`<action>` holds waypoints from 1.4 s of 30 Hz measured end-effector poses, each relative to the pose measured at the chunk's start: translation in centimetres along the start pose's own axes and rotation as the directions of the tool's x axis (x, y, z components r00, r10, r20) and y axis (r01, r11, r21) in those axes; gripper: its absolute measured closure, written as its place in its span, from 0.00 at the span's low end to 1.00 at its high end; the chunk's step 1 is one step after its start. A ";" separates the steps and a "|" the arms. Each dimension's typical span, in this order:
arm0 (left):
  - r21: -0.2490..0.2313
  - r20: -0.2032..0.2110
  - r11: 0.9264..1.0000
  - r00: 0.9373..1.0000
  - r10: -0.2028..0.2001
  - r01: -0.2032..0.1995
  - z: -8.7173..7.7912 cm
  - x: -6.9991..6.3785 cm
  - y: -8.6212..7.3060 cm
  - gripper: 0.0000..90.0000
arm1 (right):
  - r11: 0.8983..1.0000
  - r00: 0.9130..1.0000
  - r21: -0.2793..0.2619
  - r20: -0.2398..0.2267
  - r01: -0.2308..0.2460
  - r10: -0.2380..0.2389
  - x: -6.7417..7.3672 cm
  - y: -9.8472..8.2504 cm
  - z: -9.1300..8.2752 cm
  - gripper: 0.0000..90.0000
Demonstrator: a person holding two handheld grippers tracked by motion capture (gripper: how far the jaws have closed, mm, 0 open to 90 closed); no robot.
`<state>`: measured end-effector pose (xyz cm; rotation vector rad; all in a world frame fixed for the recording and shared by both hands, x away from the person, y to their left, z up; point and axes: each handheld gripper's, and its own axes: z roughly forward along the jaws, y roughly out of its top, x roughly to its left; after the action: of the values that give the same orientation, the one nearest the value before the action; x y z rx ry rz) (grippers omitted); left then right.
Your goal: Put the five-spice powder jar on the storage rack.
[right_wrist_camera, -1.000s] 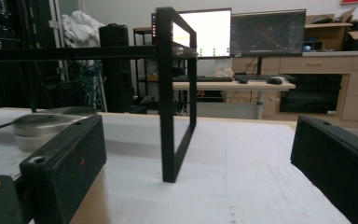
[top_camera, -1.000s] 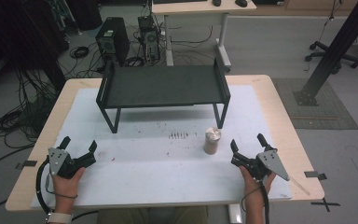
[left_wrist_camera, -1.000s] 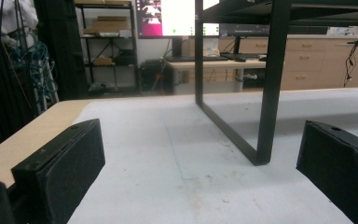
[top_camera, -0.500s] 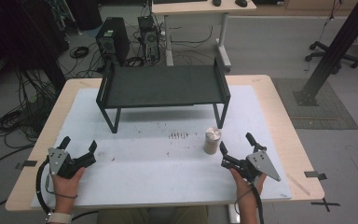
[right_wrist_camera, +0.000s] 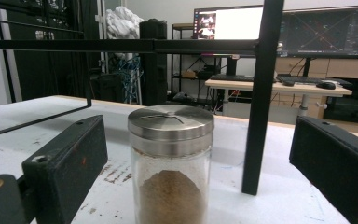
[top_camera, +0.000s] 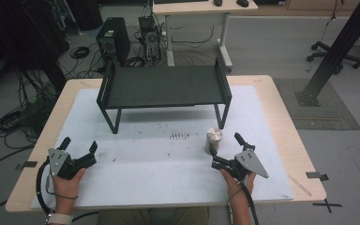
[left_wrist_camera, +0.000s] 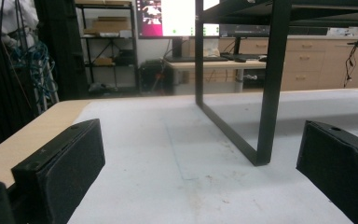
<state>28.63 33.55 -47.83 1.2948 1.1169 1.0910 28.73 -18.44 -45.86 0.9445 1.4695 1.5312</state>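
Right claw (top_camera: 224, 149) spread, moved in around spice jar (top_camera: 213, 139), left claw (top_camera: 78, 149) spread, unmoved

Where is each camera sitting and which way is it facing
High view: above the person's side, looking forward and down on the table; shows both forearms, left tongs and right tongs.
Left gripper view: rides the left tongs, low over the table, facing the rack; its two black jaws stand wide apart.
Right gripper view: rides the right tongs, facing the jar between its open jaws.
Shared: the jar and rack show in the high and right gripper views.
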 end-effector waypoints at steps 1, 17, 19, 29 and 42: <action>0.000 0.000 1.000 1.000 0.000 0.000 0.0 0.0 0.0 0.01 | 1.000 1.000 0.000 -0.003 -0.001 0.001 0.1 -0.1 0.2 0.05; -0.002 0.000 1.000 1.000 -0.002 0.002 0.0 0.0 0.0 0.01 | 1.000 1.000 0.027 -0.014 -0.002 0.002 0.9 -0.9 1.7 0.05; -0.002 0.000 1.000 1.000 -0.002 0.002 0.0 0.0 0.0 0.01 | 0.999 1.000 0.032 -0.013 -0.004 0.004 0.9 -1.1 1.8 0.05; -0.005 0.002 1.000 1.000 -0.003 0.003 0.0 0.0 0.0 0.01 | 0.999 1.000 0.045 0.007 -0.002 0.001 1.2 -1.8 3.1 0.05; -0.006 0.001 1.000 1.000 -0.003 0.003 0.0 0.0 0.0 0.01 | 0.999 1.000 0.049 0.030 -0.011 0.009 1.3 -2.2 3.6 0.04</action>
<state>28.60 33.57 -47.85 1.2884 1.1139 1.0902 31.60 -15.76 -47.93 1.0012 1.4897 1.4878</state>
